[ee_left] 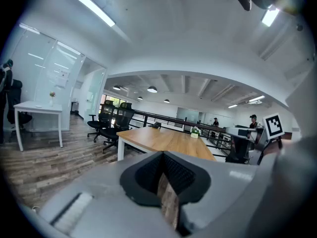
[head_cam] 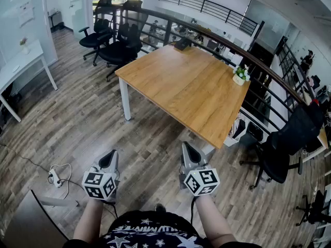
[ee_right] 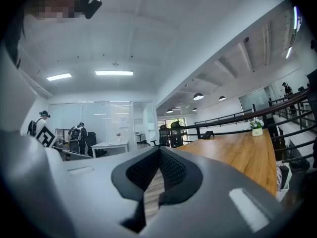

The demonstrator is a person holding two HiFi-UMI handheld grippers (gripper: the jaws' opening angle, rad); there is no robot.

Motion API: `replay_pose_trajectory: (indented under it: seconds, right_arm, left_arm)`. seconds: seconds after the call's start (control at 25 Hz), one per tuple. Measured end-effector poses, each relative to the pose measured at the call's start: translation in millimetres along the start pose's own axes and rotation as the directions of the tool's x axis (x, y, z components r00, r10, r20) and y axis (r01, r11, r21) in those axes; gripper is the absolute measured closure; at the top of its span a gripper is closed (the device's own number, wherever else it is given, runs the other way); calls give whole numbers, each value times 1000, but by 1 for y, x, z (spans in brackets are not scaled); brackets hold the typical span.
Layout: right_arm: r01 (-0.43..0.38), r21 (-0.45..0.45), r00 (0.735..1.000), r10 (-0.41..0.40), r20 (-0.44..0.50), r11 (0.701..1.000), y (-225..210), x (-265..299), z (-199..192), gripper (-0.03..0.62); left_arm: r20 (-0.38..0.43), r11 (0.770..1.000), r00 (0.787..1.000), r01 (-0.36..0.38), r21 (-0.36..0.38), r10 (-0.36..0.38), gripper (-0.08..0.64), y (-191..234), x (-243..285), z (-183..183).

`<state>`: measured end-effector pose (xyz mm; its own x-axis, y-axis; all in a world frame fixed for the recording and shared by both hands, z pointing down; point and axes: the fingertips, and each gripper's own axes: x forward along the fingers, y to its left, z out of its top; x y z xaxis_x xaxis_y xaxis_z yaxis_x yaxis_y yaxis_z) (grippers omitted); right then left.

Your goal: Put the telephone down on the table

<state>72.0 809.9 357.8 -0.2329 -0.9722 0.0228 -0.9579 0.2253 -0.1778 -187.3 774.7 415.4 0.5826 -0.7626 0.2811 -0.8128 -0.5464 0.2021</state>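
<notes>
Holding left gripper [head_cam: 110, 156] and right gripper [head_cam: 187, 149] with jaws closed, empty, well off worktop [head_cam: 191, 92]; could fumble likely phone [head_cam: 182, 44] by overreaching.

Open-plan office: long wooden counter [head_cam: 186, 92], black swivel chairs [head_cam: 111, 43] beside it, railing [head_cam: 217, 40] along its far edge.

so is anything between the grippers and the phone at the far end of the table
Nothing visible. Only open floor lies between the left gripper, the right gripper and the table, whose top is bare up to the dark telephone at its far edge. The potted plant sits aside, at the right edge.
</notes>
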Motion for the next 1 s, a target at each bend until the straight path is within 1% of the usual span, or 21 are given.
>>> replay_pose_trajectory:
  seconds: [0.16, 0.44, 0.56, 0.64, 0.76, 0.84, 1.0]
  right_arm:
    - [-2, 12, 1000, 2, -9, 1000, 11, 3, -1, 594]
    - [-16, -2, 1000, 16, -21, 1000, 30, 8, -8, 594]
    - [-33, -6, 999, 33, -38, 999, 42, 10, -15, 594]
    - [-30, 5, 999, 30, -37, 1000, 47, 13, -19, 594]
    - [-9, 35, 999, 10, -31, 999, 52, 23, -25, 594]
    - [-9, 52, 1000, 10, -30, 999, 60, 33, -29, 594]
    - [-54, 69, 997, 57, -46, 996, 93, 61, -44, 594]
  left_arm:
    - [-13, 1000, 1000, -11, -11, 11, 558, 12, -12, -4]
    - [2, 1000, 1000, -5, -8, 5, 558, 24, -18, -1]
    - [-18, 1000, 1000, -4, -15, 3, 558, 28, -28, -13]
    - [-40, 1000, 999, -7, -20, 6, 558, 34, -36, -25]
    - [-59, 998, 998, -29, -49, 26, 558, 50, -52, -39]
    - [-65, 997, 997, -50, -66, 46, 558, 66, -63, -42]
    - [-73, 992, 993, -97, -79, 91, 558, 105, -79, -45]
